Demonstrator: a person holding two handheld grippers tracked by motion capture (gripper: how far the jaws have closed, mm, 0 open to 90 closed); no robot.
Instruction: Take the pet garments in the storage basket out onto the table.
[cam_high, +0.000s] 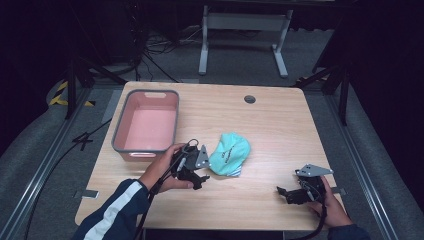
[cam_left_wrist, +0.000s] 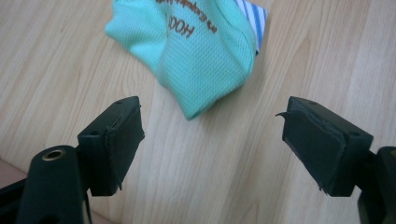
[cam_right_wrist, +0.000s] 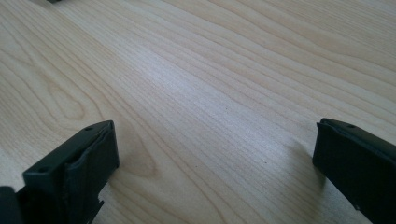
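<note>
The mint-green garment (cam_high: 229, 154) is lying bunched on the wooden table (cam_high: 280, 125), slightly left of centre in the high view and just right of the left gripper (cam_high: 199, 178). In the left gripper view the garment (cam_left_wrist: 196, 51) is occupying the upper centre of the frame, its nearest fold pointing down toward the gap between the two black jaws without touching either. Brown printed lettering is showing upside down on the mesh fabric; the characters "HOO" can be made out, while a smaller line above them is too blurred to read. A blue-and-white striped tag or lining (cam_left_wrist: 254, 21) is peeking out at the garment's upper right edge.

The left gripper (cam_left_wrist: 212, 154) is standing with its jaws spread wide, nothing between them but bare tabletop. The person's left hand (cam_high: 162, 170) is holding it at lower centre-left of the high view, the sleeve (cam_high: 112, 215) showing dark blue with white stripes.

The right gripper (cam_high: 292, 194) is resting low at the lower right of the high view, well apart from the garment, held by the right hand (cam_high: 330, 205). In the right gripper view its jaws (cam_right_wrist: 215, 172) are likewise spread wide over bare wood grain, gripping nothing.

A pink bin with a grey rim (cam_high: 117, 135) is sitting at the upper left of the table, near the left hand. A round grey grommet (cam_high: 249, 99) is sitting in the tabletop near the far edge.
</note>
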